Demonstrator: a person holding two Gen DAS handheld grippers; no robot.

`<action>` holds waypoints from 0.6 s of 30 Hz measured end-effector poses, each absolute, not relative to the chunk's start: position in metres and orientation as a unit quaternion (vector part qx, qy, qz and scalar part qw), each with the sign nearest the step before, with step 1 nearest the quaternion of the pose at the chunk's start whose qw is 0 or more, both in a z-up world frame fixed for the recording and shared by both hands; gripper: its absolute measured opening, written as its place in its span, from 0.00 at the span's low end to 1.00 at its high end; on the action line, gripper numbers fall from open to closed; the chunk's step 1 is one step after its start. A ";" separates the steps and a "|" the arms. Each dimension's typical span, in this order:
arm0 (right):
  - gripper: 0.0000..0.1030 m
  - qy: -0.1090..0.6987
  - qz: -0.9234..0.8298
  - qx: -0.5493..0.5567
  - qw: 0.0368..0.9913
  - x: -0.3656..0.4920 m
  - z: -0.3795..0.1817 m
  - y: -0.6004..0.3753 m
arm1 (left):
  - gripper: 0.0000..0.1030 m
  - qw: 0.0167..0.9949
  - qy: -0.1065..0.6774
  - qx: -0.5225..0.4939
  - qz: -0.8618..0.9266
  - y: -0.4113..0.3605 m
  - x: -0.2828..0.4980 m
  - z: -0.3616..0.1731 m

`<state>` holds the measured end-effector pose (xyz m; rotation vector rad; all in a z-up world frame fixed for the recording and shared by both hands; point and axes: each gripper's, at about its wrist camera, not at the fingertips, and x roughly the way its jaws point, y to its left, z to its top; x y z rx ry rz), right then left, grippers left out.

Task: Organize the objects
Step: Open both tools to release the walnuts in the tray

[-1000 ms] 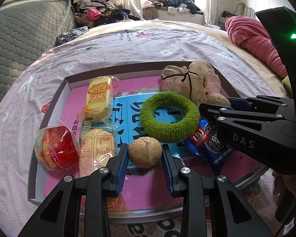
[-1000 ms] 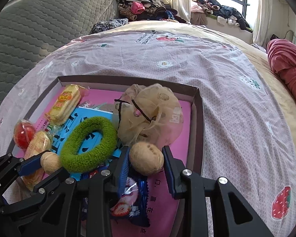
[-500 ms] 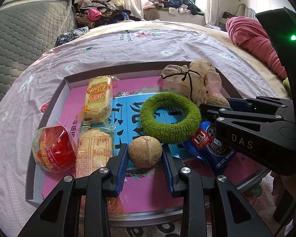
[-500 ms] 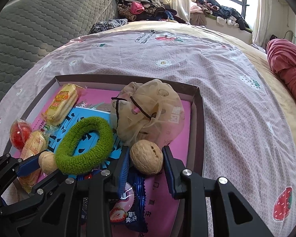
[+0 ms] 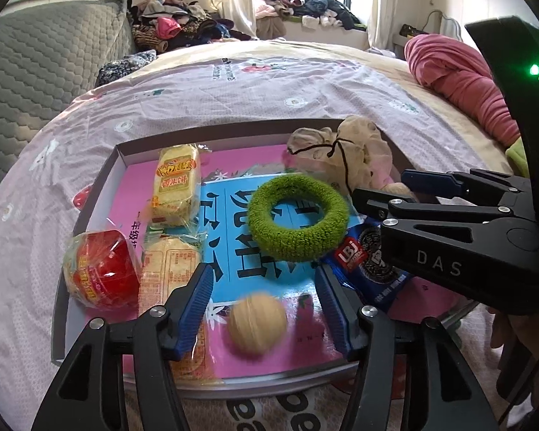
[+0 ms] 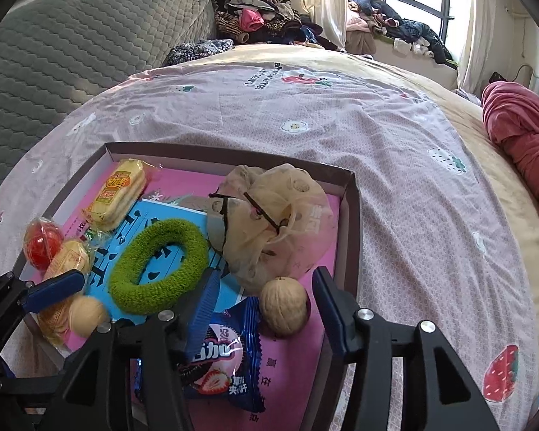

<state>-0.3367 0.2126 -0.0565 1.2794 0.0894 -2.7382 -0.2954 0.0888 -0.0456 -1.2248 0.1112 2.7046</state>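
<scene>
A shallow box with a pink and blue floor (image 5: 133, 194) (image 6: 327, 201) lies on the bed. My left gripper (image 5: 264, 298) is open; a walnut (image 5: 257, 325), blurred by motion, lies between and just below its fingers on the pink floor. My right gripper (image 6: 264, 298) is open; a second walnut (image 6: 284, 305) rests between its fingers on the pink floor. The left walnut also shows in the right wrist view (image 6: 86, 314).
In the box lie a green ring (image 5: 298, 217) (image 6: 158, 262), a beige mesh pouch (image 5: 345, 152) (image 6: 269, 222), a blue cookie packet (image 5: 366, 269) (image 6: 219, 362), two yellow cake packs (image 5: 176, 183), and a red jelly cup (image 5: 100, 274). A pink blanket (image 5: 460, 82) lies at the right.
Both grippers have opened and let go of their walnuts. The left walnut has dropped toward the box's near edge; the right walnut rests on the pink floor.
</scene>
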 end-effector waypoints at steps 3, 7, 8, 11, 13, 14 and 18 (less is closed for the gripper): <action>0.58 0.023 -0.906 0.418 0.058 -0.333 -0.050 0.216 | 0.76 0.086 0.032 -0.407 0.909 0.086 -0.292 -0.038; 0.63 0.018 -0.908 0.414 0.059 -0.329 -0.042 0.218 | 0.77 0.085 0.027 -0.402 0.912 0.082 -0.289 -0.028; 0.64 0.017 -0.908 0.414 0.060 -0.328 -0.040 0.219 | 0.78 0.085 0.026 -0.403 0.911 0.082 -0.289 -0.026; 0.66 0.006 -0.910 0.411 0.061 -0.325 -0.033 0.222 | 0.79 0.083 0.024 -0.402 0.912 0.078 -0.286 -0.022; 0.68 0.005 -0.911 0.408 0.063 -0.322 -0.027 0.222 | 0.80 0.080 0.022 -0.402 0.912 0.076 -0.284 -0.019; 0.70 0.007 -0.912 0.406 0.061 -0.321 -0.024 0.222 | 0.80 0.080 0.022 -0.403 0.912 0.075 -0.283 -0.018; 0.74 0.006 -0.916 0.396 0.063 -0.313 -0.010 0.220 | 0.83 0.068 0.020 -0.400 0.914 0.069 -0.279 -0.008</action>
